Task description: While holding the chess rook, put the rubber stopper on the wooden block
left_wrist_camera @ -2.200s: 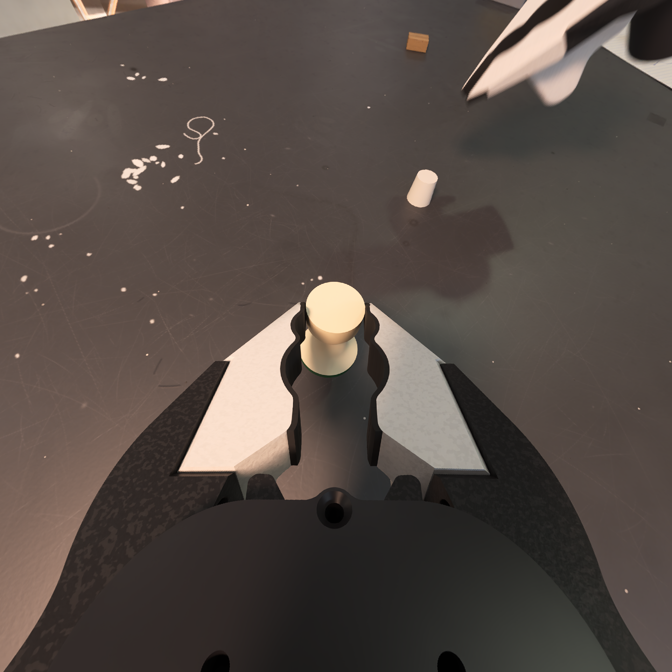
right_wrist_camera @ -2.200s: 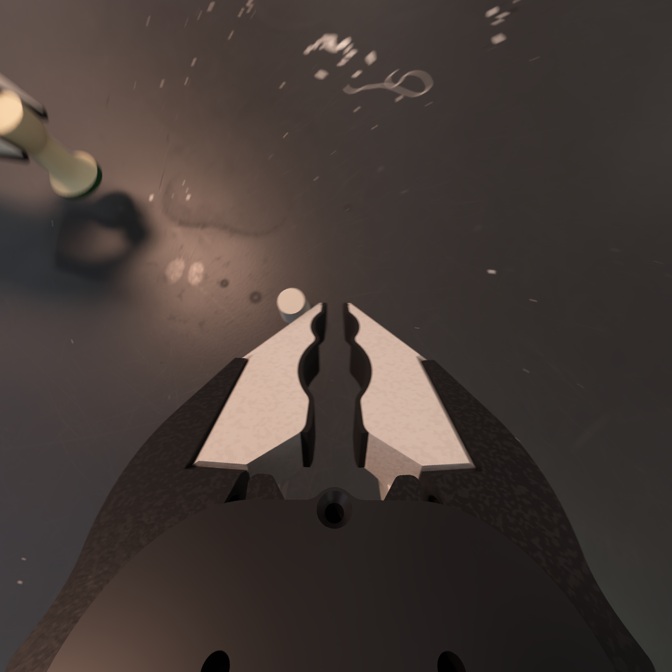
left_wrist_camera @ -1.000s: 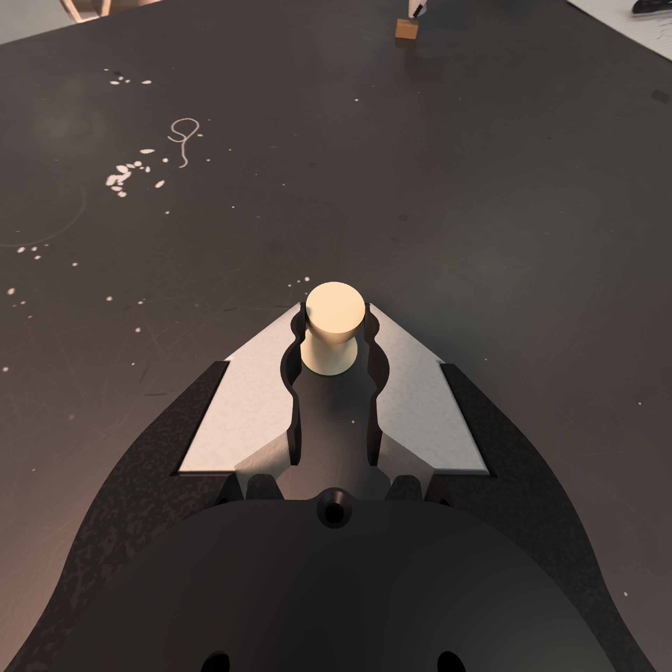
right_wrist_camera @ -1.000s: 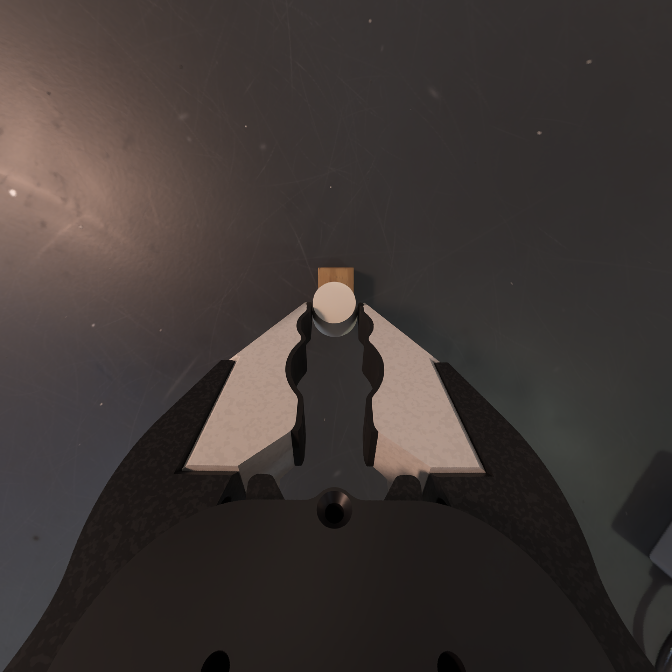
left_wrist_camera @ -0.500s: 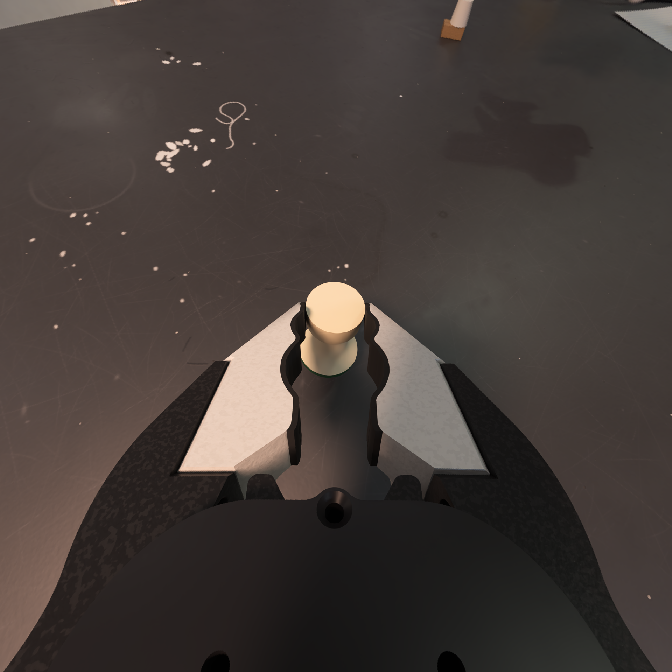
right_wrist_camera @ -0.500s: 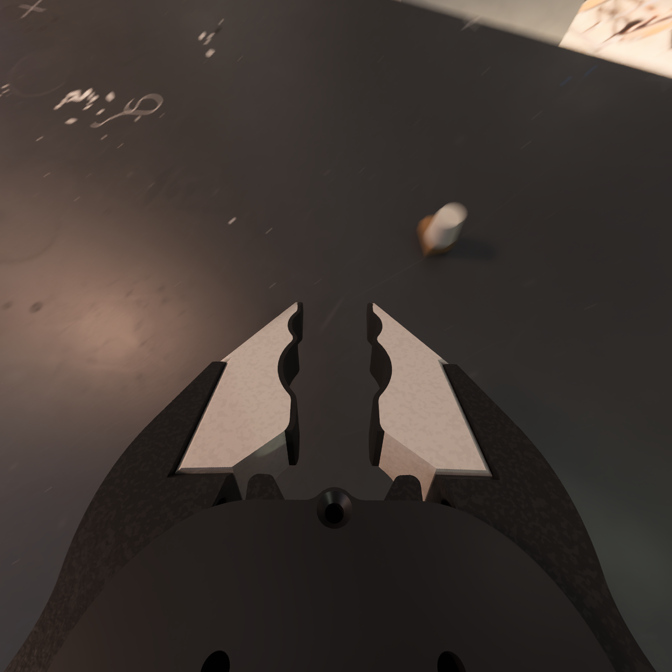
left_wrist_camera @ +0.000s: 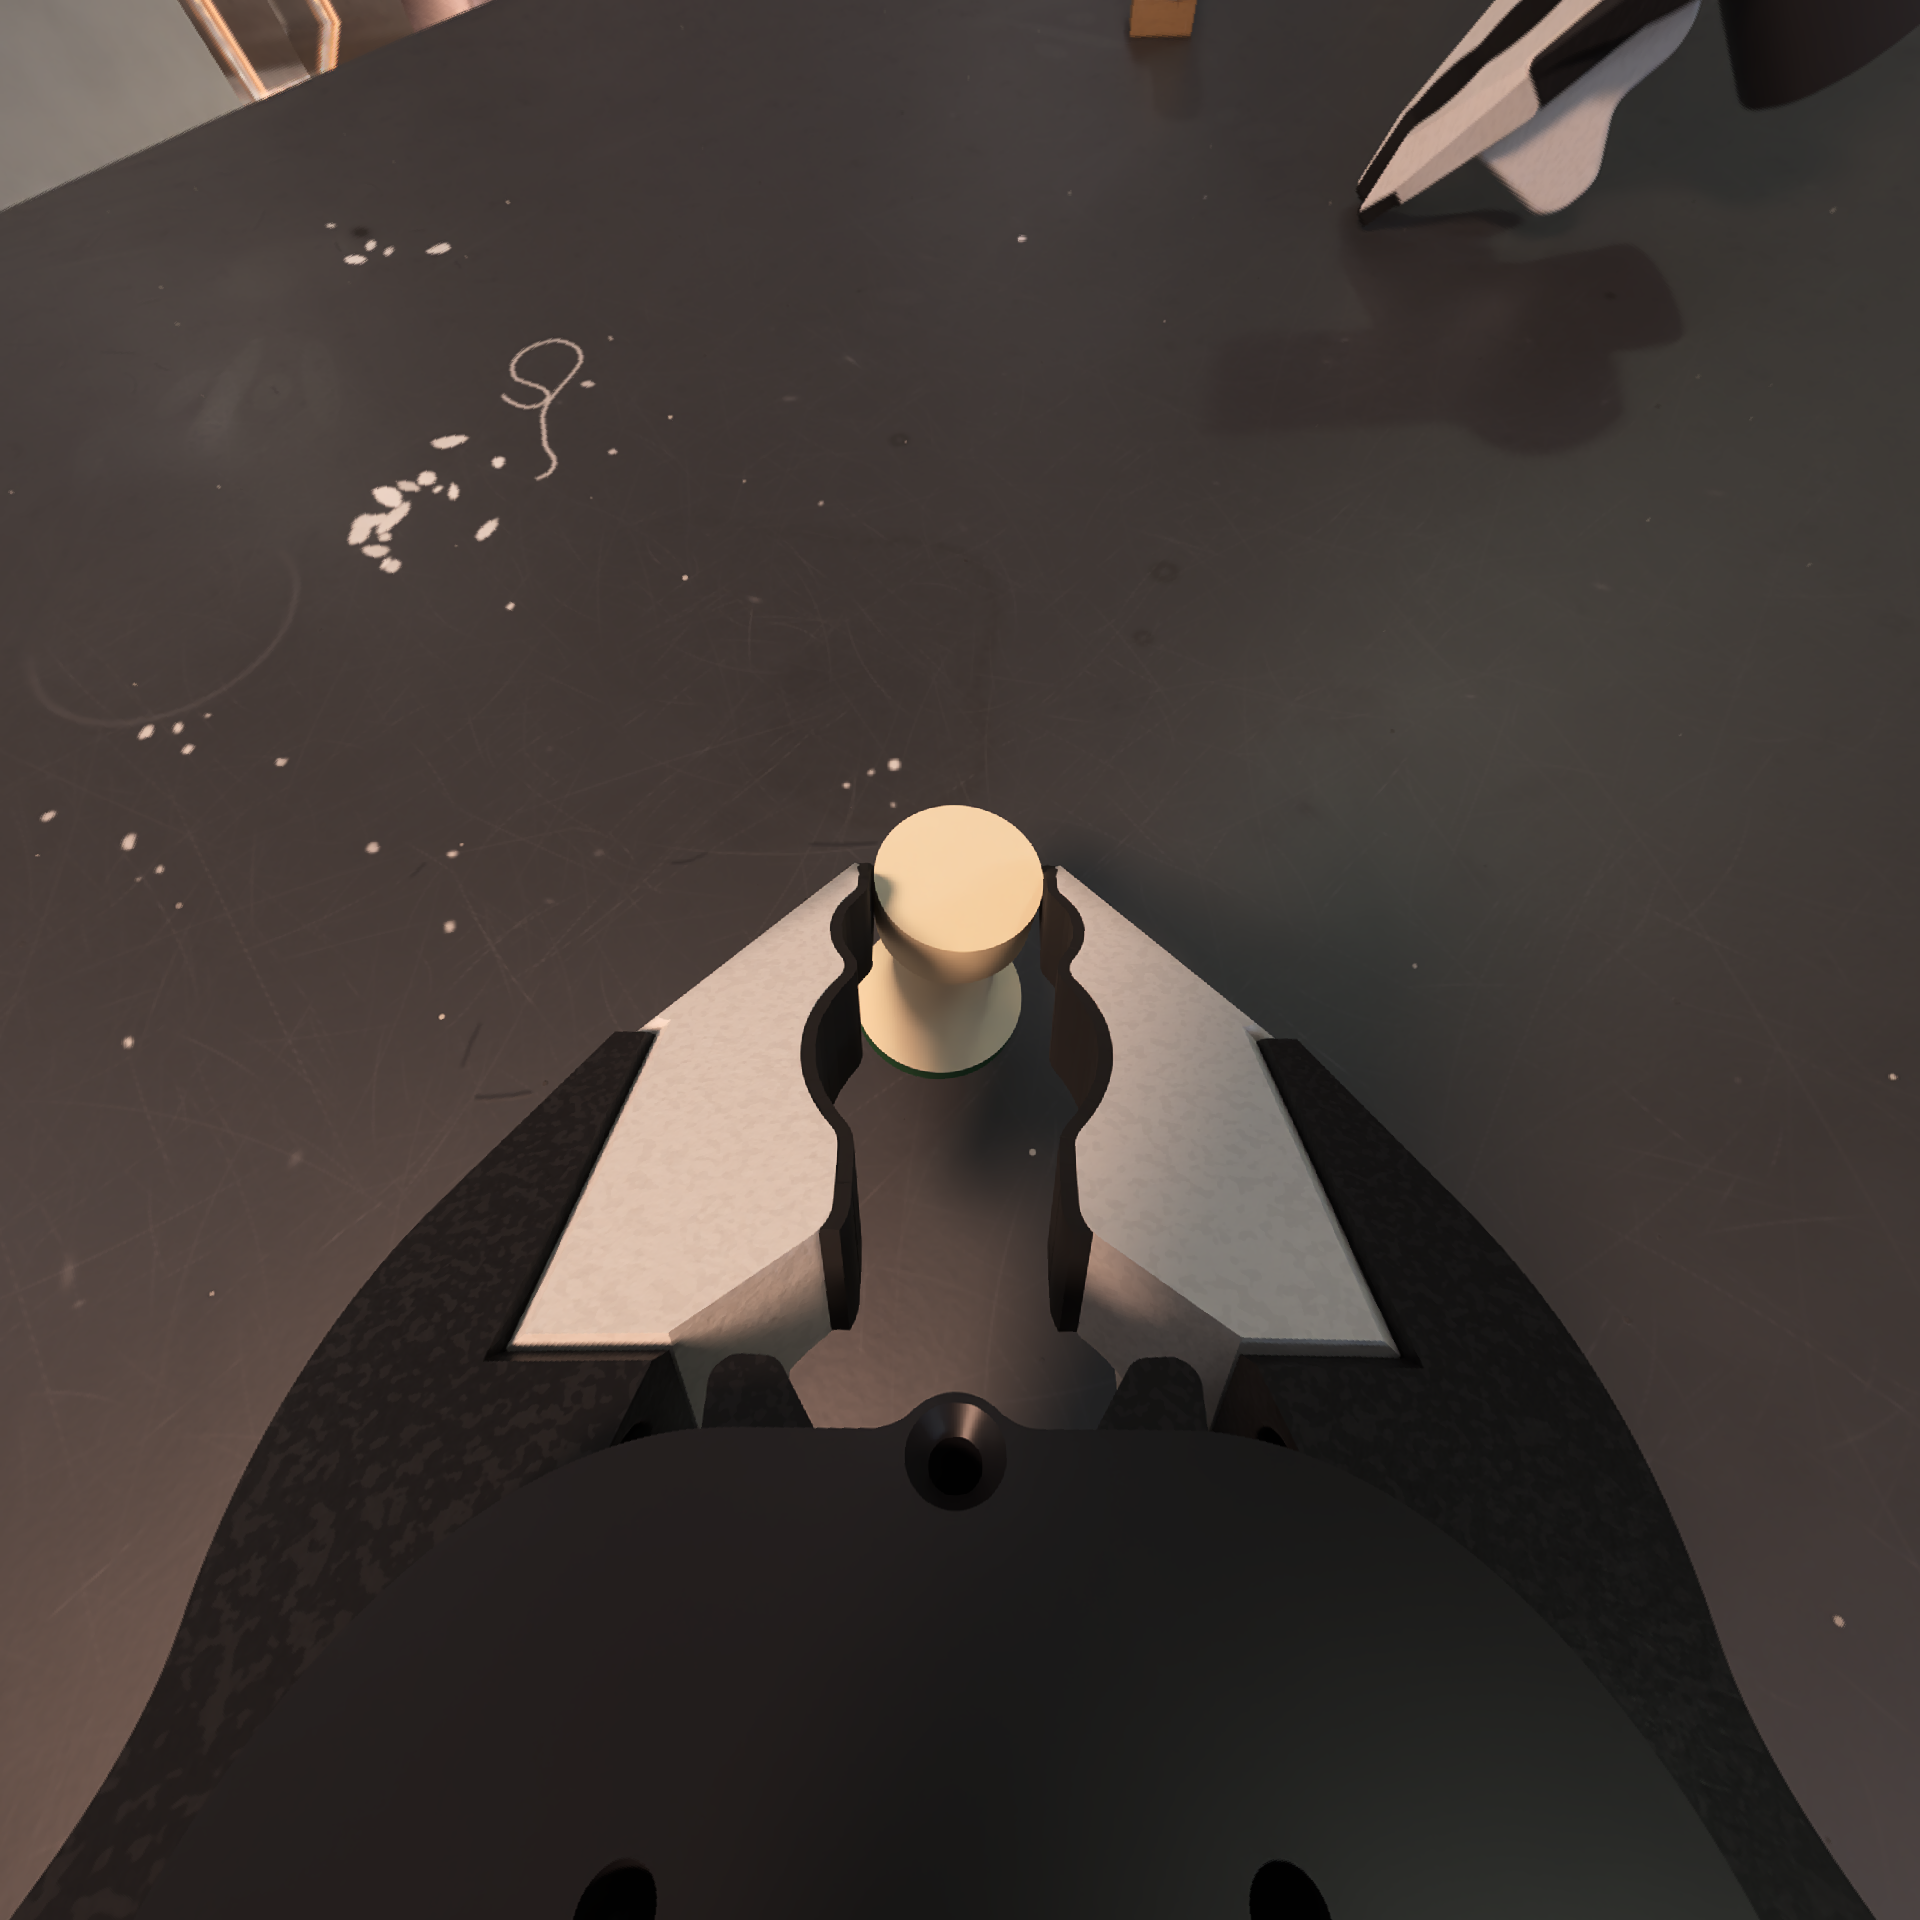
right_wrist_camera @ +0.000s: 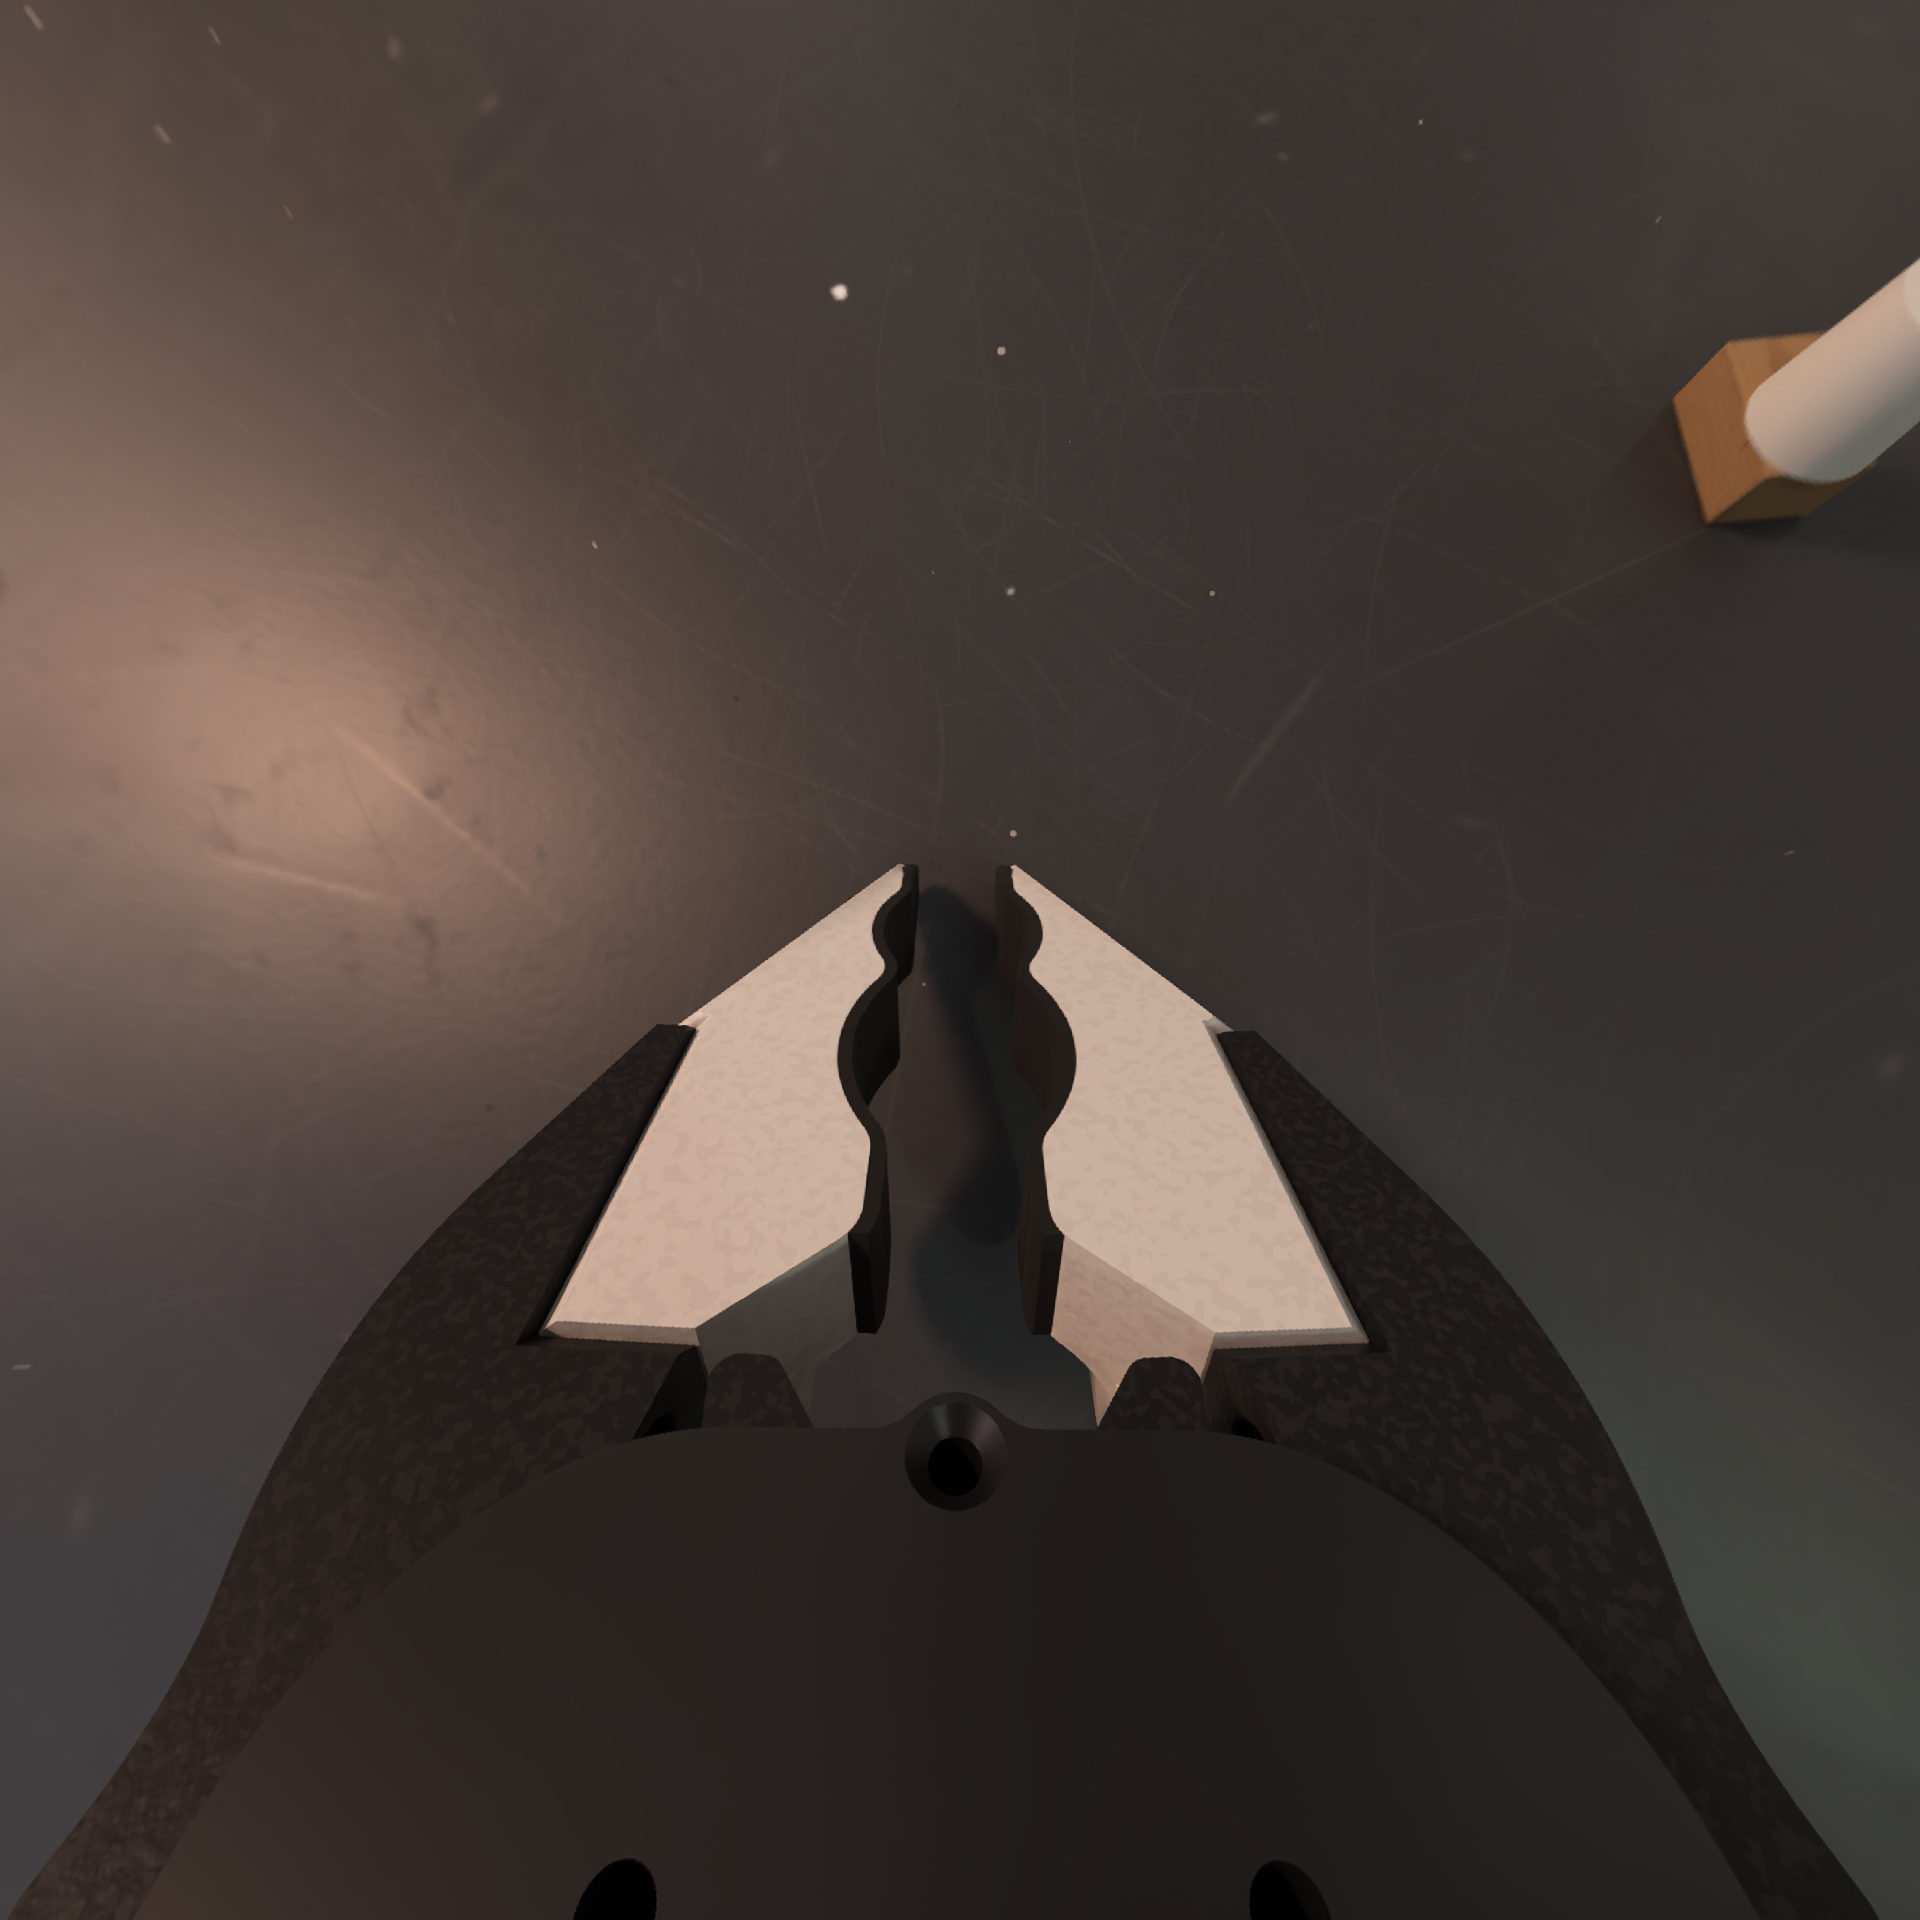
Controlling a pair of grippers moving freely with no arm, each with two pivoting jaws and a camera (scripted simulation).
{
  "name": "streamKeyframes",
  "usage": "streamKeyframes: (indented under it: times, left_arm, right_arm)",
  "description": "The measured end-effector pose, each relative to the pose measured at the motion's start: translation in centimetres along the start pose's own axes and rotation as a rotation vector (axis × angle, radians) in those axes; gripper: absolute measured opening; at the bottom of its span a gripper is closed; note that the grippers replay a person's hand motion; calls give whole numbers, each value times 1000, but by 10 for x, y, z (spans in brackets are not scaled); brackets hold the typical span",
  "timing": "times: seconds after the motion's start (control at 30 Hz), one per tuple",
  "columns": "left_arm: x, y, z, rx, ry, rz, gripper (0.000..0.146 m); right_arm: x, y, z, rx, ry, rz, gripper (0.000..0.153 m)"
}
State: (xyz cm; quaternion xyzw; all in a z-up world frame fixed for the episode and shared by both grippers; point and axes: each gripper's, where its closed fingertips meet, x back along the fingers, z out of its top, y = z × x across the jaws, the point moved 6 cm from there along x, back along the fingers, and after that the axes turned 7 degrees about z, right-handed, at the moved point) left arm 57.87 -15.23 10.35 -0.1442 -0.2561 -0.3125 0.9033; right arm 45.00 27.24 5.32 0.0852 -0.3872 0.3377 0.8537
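As far as the dark counter (right_wrist_camera: pixel 520 416) shows, the job looks done: the white rubber stopper (right_wrist_camera: pixel 1839 405) stands on the wooden block (right_wrist_camera: pixel 1725 436), apparently upright. Only the right wrist view shows that; its right gripper (right_wrist_camera: pixel 957 873) is empty, fingers nearly together. The left gripper (left_wrist_camera: pixel 956 883) grasps the chess rook (left_wrist_camera: pixel 956 894).

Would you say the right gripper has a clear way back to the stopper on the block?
Probably yes: the right gripper holds nothing, and only bare table lies between it and the stopper, which stands on the block.
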Motion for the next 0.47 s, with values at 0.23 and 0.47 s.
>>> streamKeyframes:
  times: [0.23, 0.47]
  left_arm:
    - [1, 1, 3, 8, 13, -14, 32]
    - [3, 1, 3, 4, 14, -8, 32]
  right_arm:
    - [-3, -7, -1, 66, -5, -36, 0]
    - [8, -19, 13, 63, 79, 21, 17]
